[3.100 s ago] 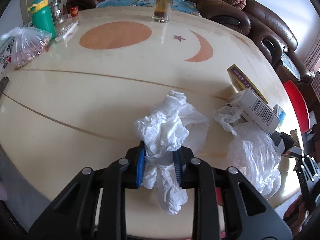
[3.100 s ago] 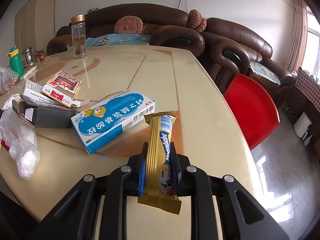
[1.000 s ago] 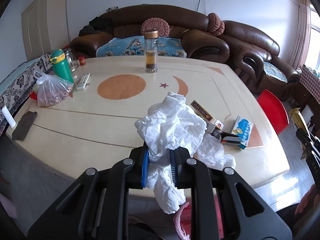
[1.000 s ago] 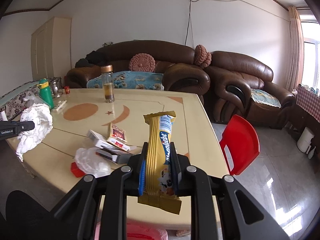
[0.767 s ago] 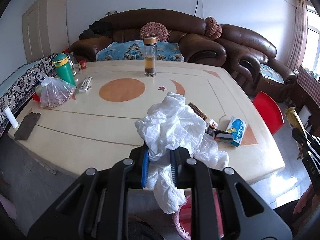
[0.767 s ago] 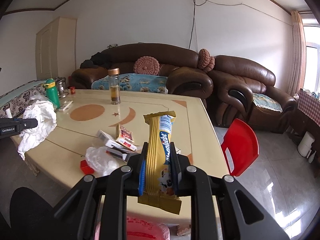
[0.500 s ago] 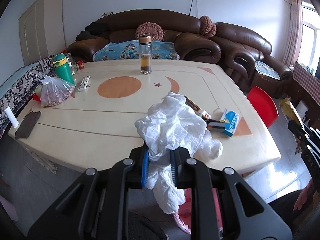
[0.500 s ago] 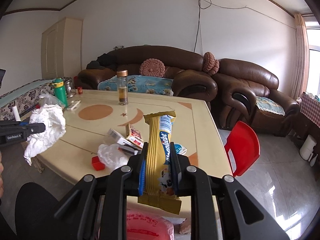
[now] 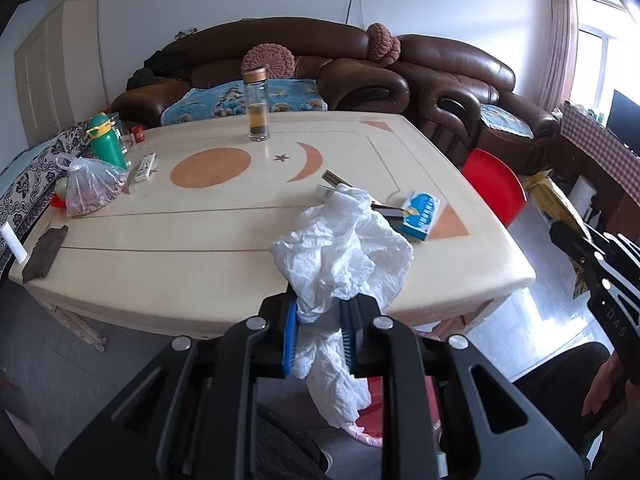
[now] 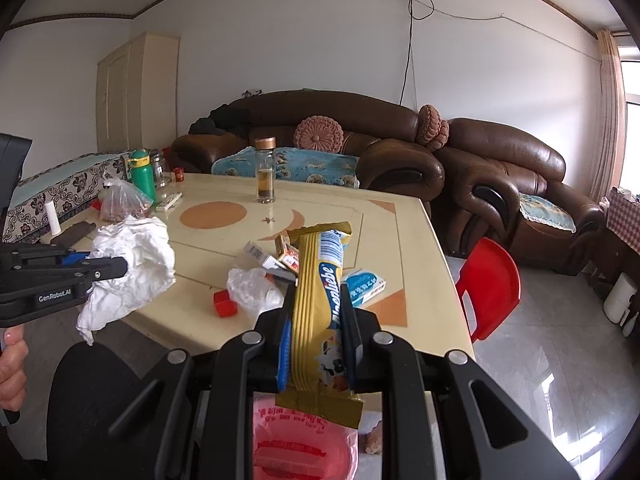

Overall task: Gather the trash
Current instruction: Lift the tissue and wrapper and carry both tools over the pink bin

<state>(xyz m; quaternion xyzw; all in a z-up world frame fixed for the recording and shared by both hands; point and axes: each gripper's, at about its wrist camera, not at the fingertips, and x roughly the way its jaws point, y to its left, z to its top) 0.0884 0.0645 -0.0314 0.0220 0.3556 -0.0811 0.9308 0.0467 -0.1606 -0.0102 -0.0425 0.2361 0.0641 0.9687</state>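
My left gripper (image 9: 318, 328) is shut on a crumpled white tissue (image 9: 340, 252), held off the near edge of the cream table (image 9: 200, 252). My right gripper (image 10: 316, 332) is shut on a gold snack wrapper (image 10: 320, 280), held above a pink-lined bin (image 10: 304, 444) on the floor. The tissue and left gripper also show at the left of the right wrist view (image 10: 128, 264). On the table lie a blue-and-white box (image 10: 364, 286), a clear plastic bag (image 10: 252, 284), small cartons (image 10: 276, 258) and a red cap (image 10: 225, 304).
A glass bottle (image 9: 256, 106), a green flask (image 9: 105, 142), a remote (image 9: 145, 166) and a bag of food (image 9: 90, 190) stand on the far table. A red chair (image 10: 490, 280) is at the right. Brown sofas (image 10: 400, 152) lie behind.
Both grippers have pulled back from the table with their loads still held. The table looks smaller, and the pink bin now shows below the right gripper.
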